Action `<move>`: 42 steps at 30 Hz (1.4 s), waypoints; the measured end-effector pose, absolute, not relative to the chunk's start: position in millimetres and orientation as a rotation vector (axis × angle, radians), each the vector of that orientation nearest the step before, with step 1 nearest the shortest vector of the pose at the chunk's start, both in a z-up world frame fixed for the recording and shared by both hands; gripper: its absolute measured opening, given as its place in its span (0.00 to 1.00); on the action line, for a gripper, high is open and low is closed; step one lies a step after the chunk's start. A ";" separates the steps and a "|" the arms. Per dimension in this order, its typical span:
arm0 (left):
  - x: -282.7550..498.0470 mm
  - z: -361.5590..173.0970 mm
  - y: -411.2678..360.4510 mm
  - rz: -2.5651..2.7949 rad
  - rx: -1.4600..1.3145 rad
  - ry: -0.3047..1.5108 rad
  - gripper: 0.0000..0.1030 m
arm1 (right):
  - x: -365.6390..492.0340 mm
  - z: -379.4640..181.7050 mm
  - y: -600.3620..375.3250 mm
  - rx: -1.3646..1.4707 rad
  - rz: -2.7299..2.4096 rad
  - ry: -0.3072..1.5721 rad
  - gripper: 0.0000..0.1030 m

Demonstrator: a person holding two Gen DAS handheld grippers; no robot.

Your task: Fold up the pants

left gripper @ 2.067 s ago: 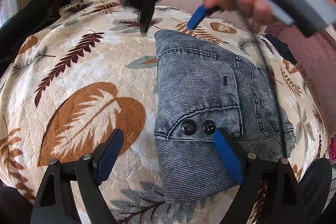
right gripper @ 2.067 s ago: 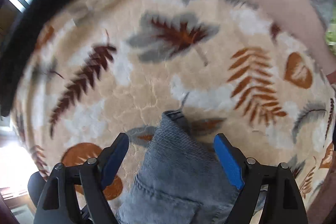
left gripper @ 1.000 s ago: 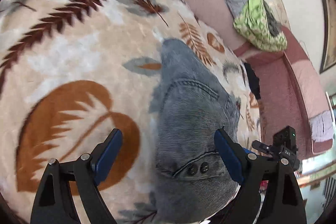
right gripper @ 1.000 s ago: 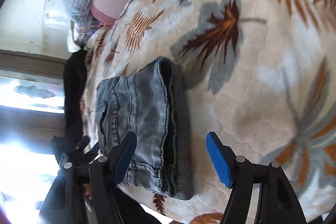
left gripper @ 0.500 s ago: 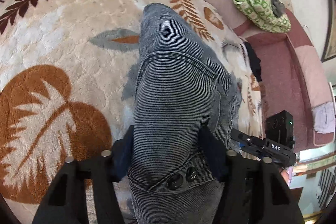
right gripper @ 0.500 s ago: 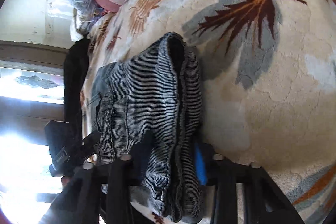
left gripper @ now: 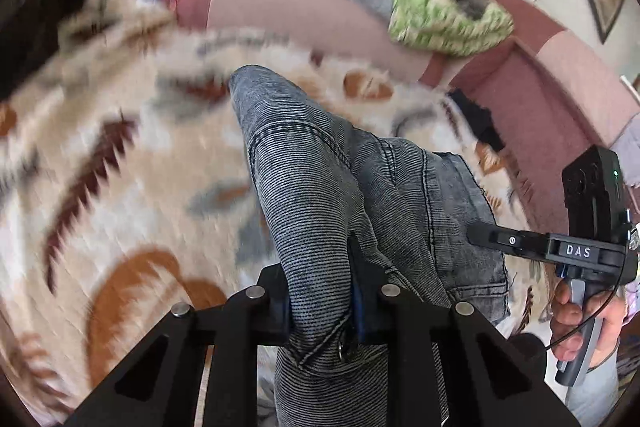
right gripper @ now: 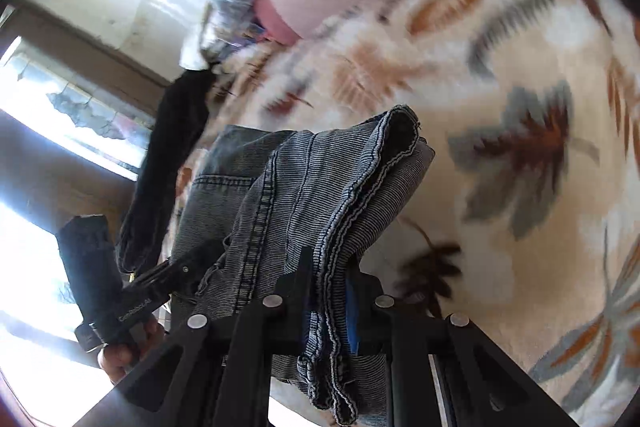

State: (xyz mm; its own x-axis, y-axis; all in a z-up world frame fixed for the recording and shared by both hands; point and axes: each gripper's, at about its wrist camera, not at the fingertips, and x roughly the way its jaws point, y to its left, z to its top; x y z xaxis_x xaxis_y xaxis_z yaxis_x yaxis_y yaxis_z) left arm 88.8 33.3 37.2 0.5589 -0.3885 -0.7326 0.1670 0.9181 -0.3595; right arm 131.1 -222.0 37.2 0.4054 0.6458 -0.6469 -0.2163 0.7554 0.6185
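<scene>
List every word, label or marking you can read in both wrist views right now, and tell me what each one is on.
"DAS": white letters on the black bar of the right gripper's body, seen from the left wrist view.
"GenRobot.AI": my best reading of small, tilted white print on the left gripper's black body, seen from the right wrist view.
Nothing readable on the folded jeans or the leaf-print blanket.

Open leaf-print blanket (left gripper: 120, 163) lies left of the pants (left gripper: 320, 195); a pink cushion (left gripper: 288, 11) walls the far edge.

The folded jeans (right gripper: 304, 195) are clamped at their edge by the right gripper (right gripper: 326, 311) above a leaf-patterned blanket (right gripper: 520, 99).
</scene>
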 end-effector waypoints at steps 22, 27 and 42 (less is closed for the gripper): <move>135.6 -21.5 91.1 -0.121 -0.238 0.921 0.66 | 171.6 -24.6 -185.7 0.408 0.400 1.052 0.45; 83.0 2.6 78.4 -0.116 -0.150 0.803 0.77 | 125.9 3.5 -173.9 0.361 0.449 0.955 0.45; 31.8 12.3 65.8 0.031 -0.098 0.776 0.80 | 32.6 30.8 -151.2 0.085 0.333 0.833 0.77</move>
